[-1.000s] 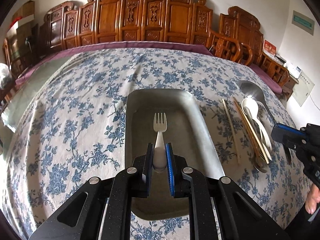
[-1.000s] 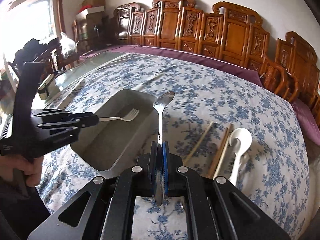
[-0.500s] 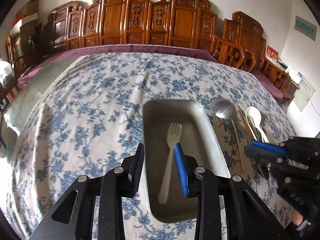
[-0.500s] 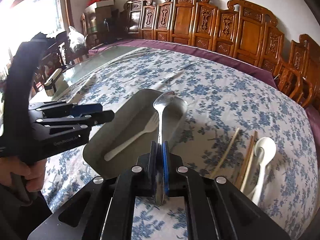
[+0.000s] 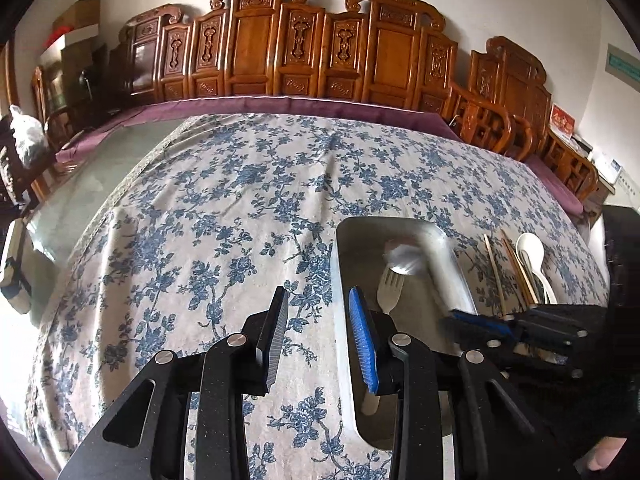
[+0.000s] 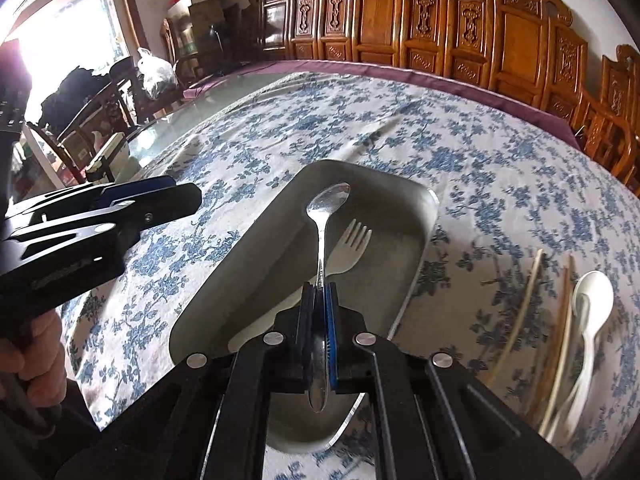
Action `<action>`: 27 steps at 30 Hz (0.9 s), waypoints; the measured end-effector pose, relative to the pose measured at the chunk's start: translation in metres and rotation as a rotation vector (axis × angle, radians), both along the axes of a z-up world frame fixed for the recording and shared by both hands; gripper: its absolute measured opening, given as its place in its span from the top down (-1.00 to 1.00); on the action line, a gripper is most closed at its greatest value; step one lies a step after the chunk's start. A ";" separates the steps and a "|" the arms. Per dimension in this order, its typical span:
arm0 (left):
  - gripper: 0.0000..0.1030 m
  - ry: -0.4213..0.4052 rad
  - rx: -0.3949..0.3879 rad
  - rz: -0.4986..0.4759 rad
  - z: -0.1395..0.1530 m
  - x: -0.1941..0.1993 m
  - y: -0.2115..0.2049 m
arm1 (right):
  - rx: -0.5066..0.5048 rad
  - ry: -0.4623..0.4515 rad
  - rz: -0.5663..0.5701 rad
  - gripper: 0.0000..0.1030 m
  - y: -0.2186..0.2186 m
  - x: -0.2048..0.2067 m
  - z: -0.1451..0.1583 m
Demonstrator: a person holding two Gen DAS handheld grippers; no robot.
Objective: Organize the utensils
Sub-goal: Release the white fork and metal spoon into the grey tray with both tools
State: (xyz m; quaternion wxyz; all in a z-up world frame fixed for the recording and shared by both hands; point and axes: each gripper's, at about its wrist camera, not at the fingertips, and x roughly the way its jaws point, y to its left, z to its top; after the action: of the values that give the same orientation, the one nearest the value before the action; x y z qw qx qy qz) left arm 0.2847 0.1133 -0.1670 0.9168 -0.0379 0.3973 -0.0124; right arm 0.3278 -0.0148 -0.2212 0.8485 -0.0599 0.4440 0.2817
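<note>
A grey metal tray [image 6: 416, 200] [image 5: 340, 272] lies on the flowered tablecloth. A white plastic fork [image 6: 350, 246] [image 5: 390, 286] lies inside it. My right gripper [image 6: 320, 294] is shut on the handle of a metal spoon [image 6: 328, 204] and holds it above the tray, bowl forward; the spoon shows blurred in the left wrist view [image 5: 404, 260]. My left gripper [image 5: 318, 312] is open and empty, over the cloth just left of the tray; it also shows in the right wrist view [image 6: 176, 196].
Wooden chopsticks [image 6: 524, 300] [image 5: 494, 268] and a white ladle spoon [image 6: 592, 300] [image 5: 530, 248] lie on the cloth right of the tray. Carved wooden chairs [image 5: 256, 44] line the far side. Bare glass tabletop [image 5: 68, 204] lies at the left.
My left gripper let go of the fork, which now lies in the tray, and drew back to the left. My right gripper carried the spoon over the tray.
</note>
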 end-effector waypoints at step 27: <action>0.18 -0.032 -0.017 -0.161 0.018 -0.016 -0.078 | -0.041 -0.147 -0.147 0.61 -0.152 -0.037 0.034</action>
State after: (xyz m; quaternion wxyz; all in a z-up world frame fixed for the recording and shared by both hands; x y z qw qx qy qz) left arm 0.2687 0.0350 -0.1495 0.9187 -0.0137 0.3842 -0.0900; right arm 0.2910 -0.1664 -0.1872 0.8956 -0.0652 0.3896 0.2045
